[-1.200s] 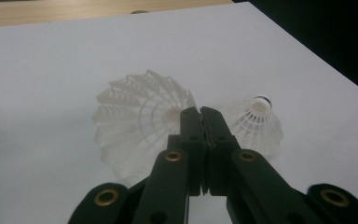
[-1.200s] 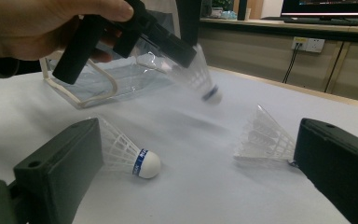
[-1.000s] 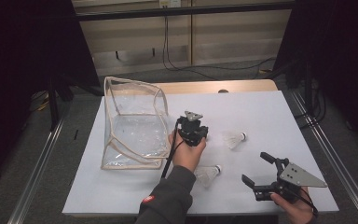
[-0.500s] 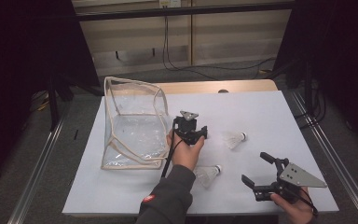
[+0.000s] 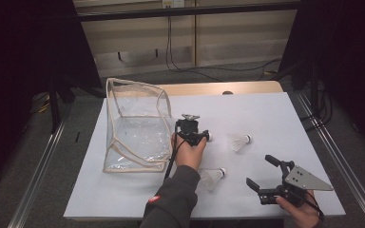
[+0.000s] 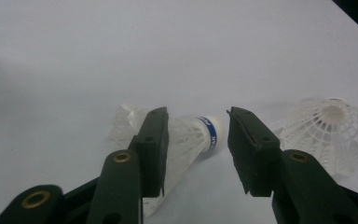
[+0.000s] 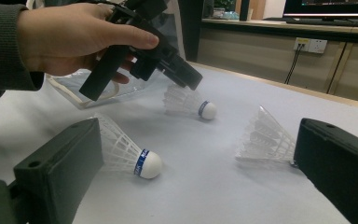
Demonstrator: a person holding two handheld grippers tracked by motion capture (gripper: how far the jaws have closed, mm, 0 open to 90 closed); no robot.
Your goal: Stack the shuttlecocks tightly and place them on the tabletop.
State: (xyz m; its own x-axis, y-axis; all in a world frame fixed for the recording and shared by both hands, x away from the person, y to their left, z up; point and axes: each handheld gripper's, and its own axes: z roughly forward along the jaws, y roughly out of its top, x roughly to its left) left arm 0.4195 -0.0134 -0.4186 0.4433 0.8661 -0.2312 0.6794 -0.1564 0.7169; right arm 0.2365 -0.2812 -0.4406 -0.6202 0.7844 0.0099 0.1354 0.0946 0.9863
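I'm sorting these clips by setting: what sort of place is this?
Probably a lab or test room, not a home: a bare white table, a wall socket with trailing cables, and a hand-held gripper in use.

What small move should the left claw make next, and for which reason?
Probably lower a little and close. The left claw stands open over the white feathered shuttlecock with a blue band, its pads not pressing it; its jaws have just been opening, then closing slightly. The clear plastic bag stands open nearby.
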